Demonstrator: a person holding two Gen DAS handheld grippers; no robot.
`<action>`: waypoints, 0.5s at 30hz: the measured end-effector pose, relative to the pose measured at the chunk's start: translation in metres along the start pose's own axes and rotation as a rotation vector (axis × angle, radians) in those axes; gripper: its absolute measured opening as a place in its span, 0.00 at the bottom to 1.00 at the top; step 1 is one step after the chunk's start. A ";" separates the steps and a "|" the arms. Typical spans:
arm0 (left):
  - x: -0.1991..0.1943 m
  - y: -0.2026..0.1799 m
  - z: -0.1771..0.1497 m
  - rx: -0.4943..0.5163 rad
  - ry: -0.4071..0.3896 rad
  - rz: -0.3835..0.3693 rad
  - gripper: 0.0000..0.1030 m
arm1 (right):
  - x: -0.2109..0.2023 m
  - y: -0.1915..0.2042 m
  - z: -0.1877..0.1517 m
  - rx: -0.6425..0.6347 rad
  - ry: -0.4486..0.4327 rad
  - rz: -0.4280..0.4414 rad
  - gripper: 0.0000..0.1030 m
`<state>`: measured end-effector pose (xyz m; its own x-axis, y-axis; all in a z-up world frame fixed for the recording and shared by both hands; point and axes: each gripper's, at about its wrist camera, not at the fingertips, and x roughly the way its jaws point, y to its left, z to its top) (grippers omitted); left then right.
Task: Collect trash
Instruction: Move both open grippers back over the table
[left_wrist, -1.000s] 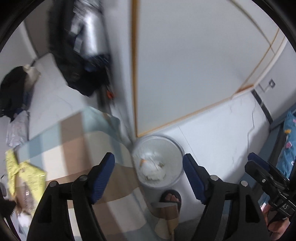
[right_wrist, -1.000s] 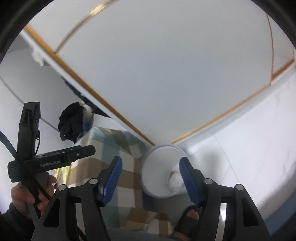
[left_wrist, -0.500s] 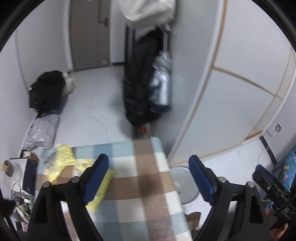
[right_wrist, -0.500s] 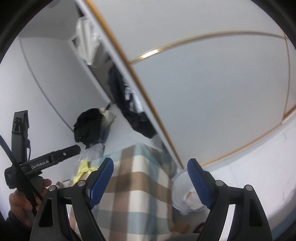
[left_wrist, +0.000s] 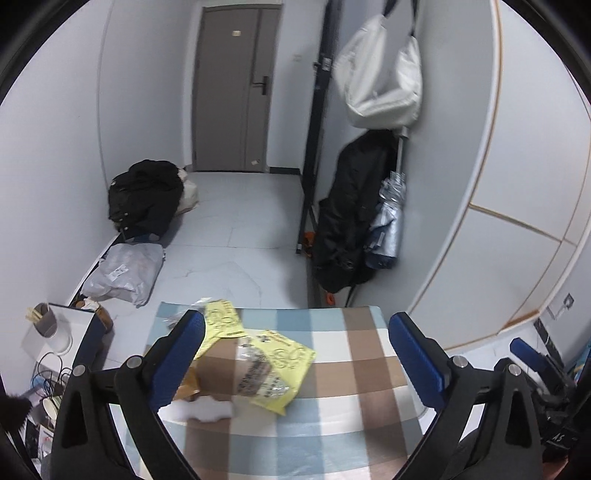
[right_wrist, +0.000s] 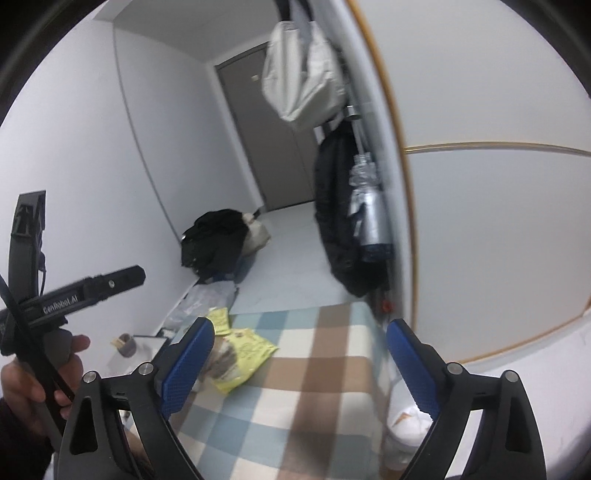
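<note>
Approach step. Left gripper (left_wrist: 295, 354) and right gripper (right_wrist: 299, 360), jaws opening and empty, face the checked desk (left_wrist: 354, 369). Yellow wrappers (left_wrist: 280, 365) lie on its far left part; the trash bin (right_wrist: 402, 435) stands beside its right edge. Next: descend onto a wrapper.

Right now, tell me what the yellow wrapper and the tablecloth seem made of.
Yellow wrapper: likely thin plastic film, glossy; it is crinkled, with a clear shiny patch. Tablecloth: probably woven fabric, matte; soft blue, brown and cream checks, no glare, though blur leaves it open.
</note>
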<state>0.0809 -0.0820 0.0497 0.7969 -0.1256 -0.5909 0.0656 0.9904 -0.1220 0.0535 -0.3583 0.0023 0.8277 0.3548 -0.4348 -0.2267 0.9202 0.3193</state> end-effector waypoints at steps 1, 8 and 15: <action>-0.001 0.007 -0.001 -0.008 -0.008 0.013 0.95 | -0.001 0.004 -0.001 -0.006 0.001 0.004 0.92; 0.001 0.060 -0.020 -0.116 0.027 0.044 0.95 | 0.022 0.045 -0.015 -0.046 0.010 0.034 0.92; 0.010 0.106 -0.041 -0.176 0.036 0.052 0.95 | 0.052 0.080 -0.035 -0.099 0.067 0.052 0.92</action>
<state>0.0715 0.0190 -0.0018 0.7741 -0.0795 -0.6280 -0.0836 0.9705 -0.2259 0.0606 -0.2605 -0.0242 0.7780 0.4100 -0.4761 -0.3211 0.9108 0.2596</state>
